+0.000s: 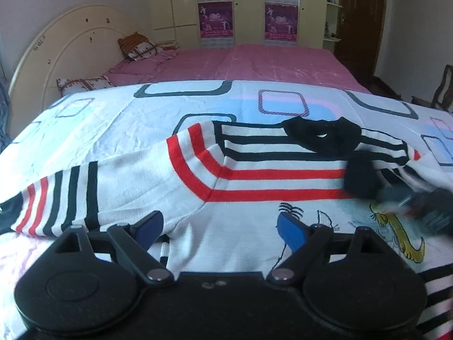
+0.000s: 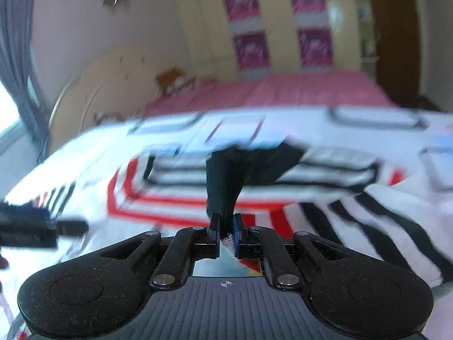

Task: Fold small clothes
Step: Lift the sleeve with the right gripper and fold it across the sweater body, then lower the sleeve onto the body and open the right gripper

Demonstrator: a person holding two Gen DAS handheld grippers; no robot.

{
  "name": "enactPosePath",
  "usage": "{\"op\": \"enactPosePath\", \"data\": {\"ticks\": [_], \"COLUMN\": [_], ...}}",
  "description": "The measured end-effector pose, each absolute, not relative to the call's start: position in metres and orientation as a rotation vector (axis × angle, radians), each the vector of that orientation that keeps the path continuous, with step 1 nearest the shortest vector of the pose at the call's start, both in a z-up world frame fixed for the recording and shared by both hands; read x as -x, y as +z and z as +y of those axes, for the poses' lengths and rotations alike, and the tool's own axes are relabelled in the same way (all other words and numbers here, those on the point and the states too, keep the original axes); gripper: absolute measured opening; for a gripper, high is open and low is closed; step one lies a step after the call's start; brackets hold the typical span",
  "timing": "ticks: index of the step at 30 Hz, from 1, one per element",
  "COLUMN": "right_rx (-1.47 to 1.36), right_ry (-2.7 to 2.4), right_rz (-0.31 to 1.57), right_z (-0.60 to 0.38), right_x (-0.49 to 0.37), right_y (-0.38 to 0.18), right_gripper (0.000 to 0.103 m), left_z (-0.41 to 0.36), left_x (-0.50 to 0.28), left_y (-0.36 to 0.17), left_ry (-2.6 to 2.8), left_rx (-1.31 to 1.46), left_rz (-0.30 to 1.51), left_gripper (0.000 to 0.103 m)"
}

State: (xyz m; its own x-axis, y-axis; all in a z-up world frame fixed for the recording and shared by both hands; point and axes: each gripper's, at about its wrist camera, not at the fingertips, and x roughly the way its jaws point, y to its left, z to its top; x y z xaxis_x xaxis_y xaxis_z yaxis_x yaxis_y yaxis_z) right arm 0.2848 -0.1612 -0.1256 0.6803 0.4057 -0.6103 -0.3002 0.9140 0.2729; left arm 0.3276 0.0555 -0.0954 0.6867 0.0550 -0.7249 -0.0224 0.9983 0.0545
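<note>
A small knitted sweater (image 1: 254, 175) is spread flat on the bed (image 1: 113, 124), directly ahead of and partly beneath the left tongs (image 1: 220, 228). It is judged to be light, soft and limp: it will sag and drag rather than hold a shape, and the knit should offer good grip without slipping. The best holds are judged to be the doubled or ribbed edges, namely the collar (image 2: 226, 181), the cuffs and the hem, where more layers are caught at once.

The left tongs are spread wide, with nothing between the blue pads, and hover just above the white body of the garment. The right tongs (image 2: 225, 226) are pressed together on the black collar, which is pulled up into a taut strip rising away from the pads.

Much is hard to make out. The right wrist view is heavily blurred, so the stripes and the bed cover smear together. In the left view, the right tongs appear only as a dark blur at the far right, and the sleeve on that side is cut off by the frame. The hem is hidden under the tongs' body. A cartoon print near the right pad is only partly readable.
</note>
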Motion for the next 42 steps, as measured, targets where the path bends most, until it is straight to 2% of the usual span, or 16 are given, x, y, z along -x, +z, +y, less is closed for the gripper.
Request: {"op": "enactPosePath", "data": {"ticks": [2,3,4,6,7,15,21,24,25,29,30,31,32,38,39,42], "right_rx": [-0.151,-0.146,-0.149,-0.145,-0.13,-0.092,-0.116,-0.162,-0.163,-0.181,-0.191,-0.198,-0.202,-0.233,-0.229,-0.231], "right_ry": [0.394,0.392,0.396,0.375,0.365,0.142,-0.04,-0.087,-0.097,-0.113,-0.108,-0.092,-0.084,-0.087,-0.084,-0.076], "right_rz": [0.756,0.759,0.756,0.72,0.692,0.651,0.708,0.732,0.734,0.76,0.762,0.766,0.771,0.775,0.779,0.767], "right_z": [-0.15,-0.153,-0.153,-0.161,-0.168,-0.238,-0.292,-0.312,-0.315,-0.322,-0.322,-0.321,-0.319,-0.317,-0.315,-0.314], "right_x": [-0.283,-0.28,-0.275,-0.265,-0.266,-0.249,-0.228,-0.227,-0.227,-0.236,-0.239,-0.243,-0.247,-0.266,-0.268,-0.264], "right_y": [-0.134,-0.135,-0.133,-0.123,-0.116,-0.093,-0.114,-0.124,-0.127,-0.138,-0.14,-0.142,-0.143,-0.146,-0.147,-0.144], "right_gripper": [0.008,0.018,0.042,0.075,0.076,0.076,0.076,0.076,0.076,0.075,0.07,0.053,0.047,0.041,0.024,0.018], "left_z": [0.059,0.06,0.06,0.058,0.055,0.011,0.001,0.001,0.003,0.01,0.011,0.014,0.017,0.046,0.052,0.07], "left_x": [-0.329,-0.33,-0.33,-0.332,-0.334,-0.36,-0.373,-0.376,-0.377,-0.378,-0.378,-0.378,-0.379,-0.385,-0.387,-0.392], "left_y": [-0.098,-0.099,-0.1,-0.103,-0.105,-0.136,-0.159,-0.163,-0.163,-0.145,-0.137,-0.125,-0.112,-0.077,-0.079,-0.1], "left_ry": [0.021,0.001,-0.017,-0.065,-0.086,-0.277,-0.345,-0.348,-0.349,-0.376,-0.385,-0.398,-0.409,-0.357,-0.335,-0.257], "left_rx": [-0.026,-0.015,-0.004,0.033,0.052,0.158,0.275,0.289,0.297,0.344,0.354,0.364,0.364,0.362,0.359,0.355], "left_rz": [0.825,0.828,0.828,0.834,0.84,0.955,0.957,0.948,0.948,0.898,0.875,0.846,0.811,0.698,0.703,0.745], "left_gripper": [0.087,0.087,0.088,0.091,0.093,0.096,0.052,0.025,0.01,0.007,0.007,0.007,0.007,0.006,0.006,0.006]}}
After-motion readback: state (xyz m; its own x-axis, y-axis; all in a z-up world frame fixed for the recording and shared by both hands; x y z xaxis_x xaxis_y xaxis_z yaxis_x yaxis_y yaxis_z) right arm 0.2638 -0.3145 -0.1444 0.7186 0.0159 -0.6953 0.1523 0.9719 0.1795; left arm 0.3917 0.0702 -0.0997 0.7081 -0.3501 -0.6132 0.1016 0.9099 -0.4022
